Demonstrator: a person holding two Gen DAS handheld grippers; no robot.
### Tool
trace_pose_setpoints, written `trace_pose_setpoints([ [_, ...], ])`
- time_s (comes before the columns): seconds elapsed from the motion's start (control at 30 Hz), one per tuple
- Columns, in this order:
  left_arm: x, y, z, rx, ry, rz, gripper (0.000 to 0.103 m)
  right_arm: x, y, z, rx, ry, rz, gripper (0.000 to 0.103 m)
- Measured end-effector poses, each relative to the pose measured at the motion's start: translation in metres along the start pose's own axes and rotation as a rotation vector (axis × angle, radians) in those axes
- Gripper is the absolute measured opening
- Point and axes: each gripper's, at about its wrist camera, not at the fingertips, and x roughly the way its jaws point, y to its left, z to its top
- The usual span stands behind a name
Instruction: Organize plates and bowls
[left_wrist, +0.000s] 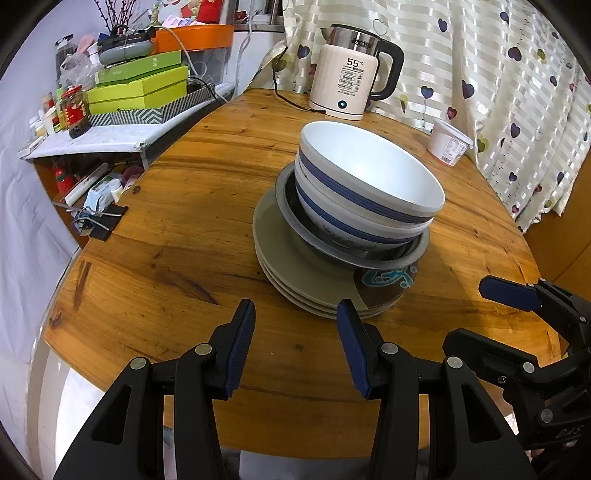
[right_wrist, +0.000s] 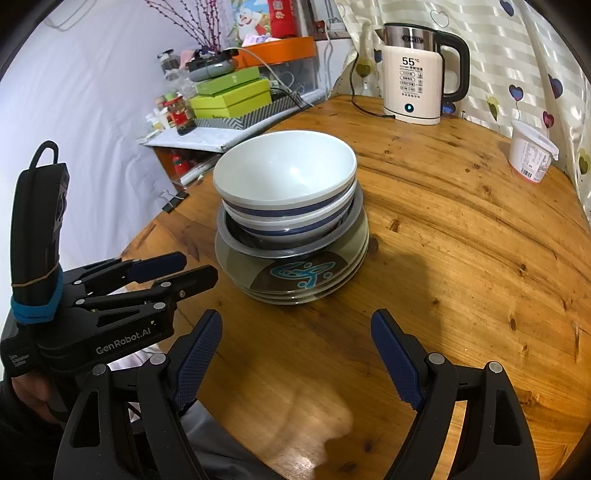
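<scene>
Stacking looks done: bowls (left_wrist: 369, 184) nested on plates (left_wrist: 295, 273), heavy, slick, breakable; grip rims. Left tongs (left_wrist: 295, 343) and right tongs (right_wrist: 297, 354) wide, empty.

Two white bowls with blue bands (left_wrist: 369, 192) (right_wrist: 286, 195), nested. One grey-rimmed metal basin (left_wrist: 354, 254) (right_wrist: 291, 251). Plates (left_wrist: 291, 280) (right_wrist: 295, 284): three rims visible, possibly more. One electric kettle (left_wrist: 351, 74) (right_wrist: 413, 74). One white tub (left_wrist: 448, 142) (right_wrist: 532, 155). Two grippers, left (left_wrist: 295, 314) (right_wrist: 192, 269) and right (right_wrist: 297, 321) (left_wrist: 509, 293), each two-fingered.
</scene>
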Motion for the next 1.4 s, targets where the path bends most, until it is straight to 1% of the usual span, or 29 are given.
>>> trace_pose_setpoints([
  [0.23, 0.001, -0.001, 0.001, 0.003, 0.012, -0.018, 0.047, -0.001, 0.002, 0.0, 0.001, -0.002, -0.001, 0.083],
  [0.4, 0.0, -0.006, 0.002, 0.019, 0.004, -0.002, 0.047, -0.001, 0.002, 0.0, 0.0, -0.002, 0.0, 0.083],
  [0.57, 0.002, -0.007, 0.003, 0.014, 0.012, -0.013, 0.047, -0.001, 0.001, 0.0, 0.001, -0.002, 0.0, 0.084],
  [0.73, 0.002, -0.01, 0.005, 0.033, 0.009, 0.013, 0.047, -0.001, 0.001, 0.001, 0.004, 0.0, 0.001, 0.084],
  [1.07, 0.003, -0.009, 0.004, 0.031, 0.014, -0.005, 0.047, 0.001, 0.001, 0.0, 0.002, 0.001, 0.003, 0.084],
  [1.4, 0.004, -0.011, 0.004, 0.03, 0.014, -0.008, 0.047, 0.004, 0.003, 0.001, -0.001, 0.001, 0.008, 0.084],
])
